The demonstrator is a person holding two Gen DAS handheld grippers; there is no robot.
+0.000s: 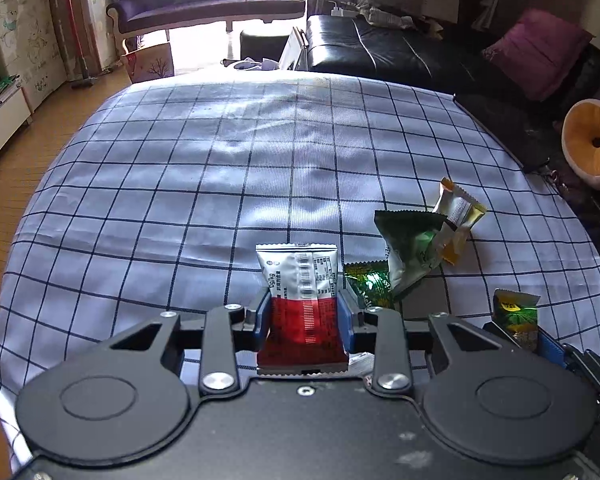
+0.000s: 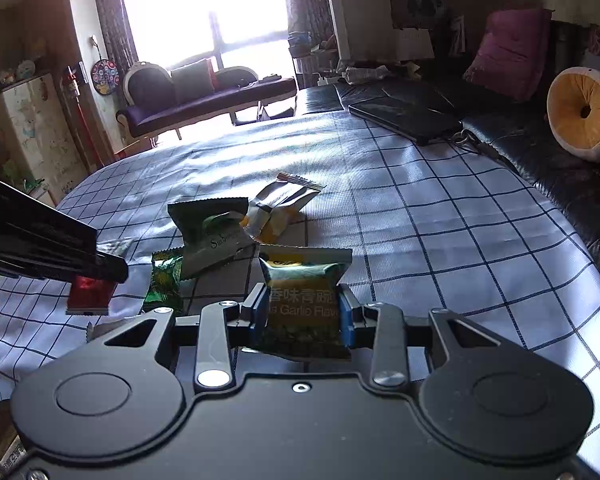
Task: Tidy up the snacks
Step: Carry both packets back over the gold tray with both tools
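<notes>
checked cloth [image 1: 220, 168] covers the table (sofas behind); left jaws clamp a red-white packet [image 1: 302, 304], right jaws a green packet [image 2: 304, 304].

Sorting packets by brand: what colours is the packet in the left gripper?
The packet is white on top and red below, clearest in the left wrist view.

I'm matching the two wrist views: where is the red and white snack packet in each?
Left wrist: red and white snack packet at bottom centre, clamped in the left gripper.
Right wrist: at far left, seen edge-on.
Shared landmark: dark green packet.
</notes>
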